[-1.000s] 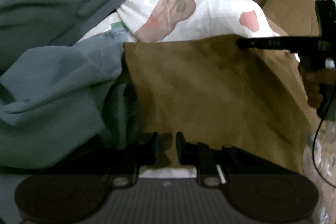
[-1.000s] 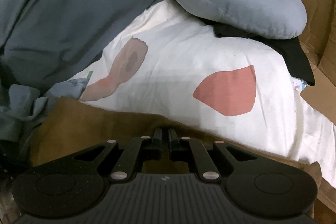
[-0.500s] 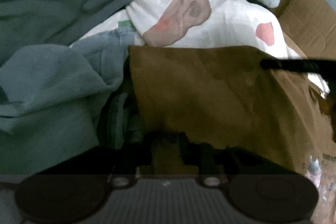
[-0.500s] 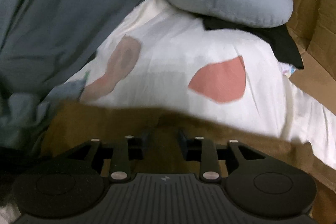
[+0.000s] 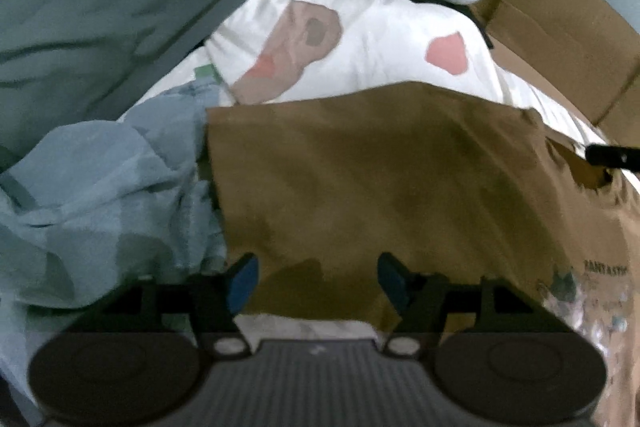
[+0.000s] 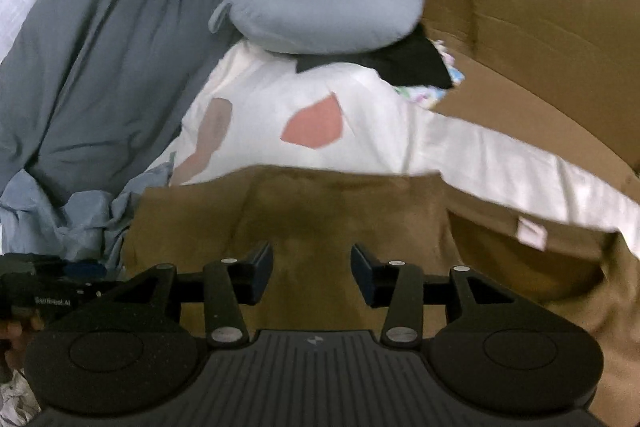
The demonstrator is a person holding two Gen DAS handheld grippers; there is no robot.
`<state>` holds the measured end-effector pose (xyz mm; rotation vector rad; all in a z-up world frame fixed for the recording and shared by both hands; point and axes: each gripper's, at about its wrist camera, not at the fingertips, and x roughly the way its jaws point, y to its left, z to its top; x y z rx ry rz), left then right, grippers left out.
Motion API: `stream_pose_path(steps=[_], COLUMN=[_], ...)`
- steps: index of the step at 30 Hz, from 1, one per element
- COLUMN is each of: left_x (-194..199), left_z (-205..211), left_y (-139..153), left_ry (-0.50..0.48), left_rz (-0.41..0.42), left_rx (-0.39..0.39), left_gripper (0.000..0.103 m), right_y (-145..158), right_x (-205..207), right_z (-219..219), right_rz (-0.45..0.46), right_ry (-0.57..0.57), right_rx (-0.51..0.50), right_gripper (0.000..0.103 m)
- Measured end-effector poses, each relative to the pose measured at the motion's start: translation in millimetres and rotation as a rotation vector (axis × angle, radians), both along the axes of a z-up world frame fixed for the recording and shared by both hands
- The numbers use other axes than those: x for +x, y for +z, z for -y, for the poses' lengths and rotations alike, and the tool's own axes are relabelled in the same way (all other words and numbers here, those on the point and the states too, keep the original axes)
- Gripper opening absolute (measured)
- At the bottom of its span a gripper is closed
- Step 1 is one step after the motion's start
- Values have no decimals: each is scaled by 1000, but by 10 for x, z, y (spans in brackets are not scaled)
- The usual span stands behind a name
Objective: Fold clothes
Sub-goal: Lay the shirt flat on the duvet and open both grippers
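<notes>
Jaws of left gripper (image 5: 318, 273) and right gripper (image 6: 312, 269) opening, released brown shirt (image 5: 400, 187) since before; white quilt (image 6: 360, 131) at 12 o'clock.

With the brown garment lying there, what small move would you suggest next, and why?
Probably lift both tools clear. The left tool and right tool are opening, pads off the brown garment, which lies folded with a straight far edge across the white bedding. Then regrasp for another fold.
</notes>
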<state>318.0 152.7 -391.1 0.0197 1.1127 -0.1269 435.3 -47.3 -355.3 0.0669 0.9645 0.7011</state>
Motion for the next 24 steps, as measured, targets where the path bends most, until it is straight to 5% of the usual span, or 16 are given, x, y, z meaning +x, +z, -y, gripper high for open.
stream_pose_path(steps=[11,21,24], left_x=[-100,-567,-704], left_z=[41,-33,-81], left_y=[360,1047,1303], left_ry=[-57,-72,-60], left_rz=[30,11,6], left_rx=[-42,-63,-76], left_gripper=[75,75,76], right_y=[186,1191,1620], right_x=[-512,-777,-922], right_z=[329,738,870], right_rz=[33,54,69], right_ry=[-2,-35,-48], right_rx=[-56,-114,-133], right_gripper=[50,52,59])
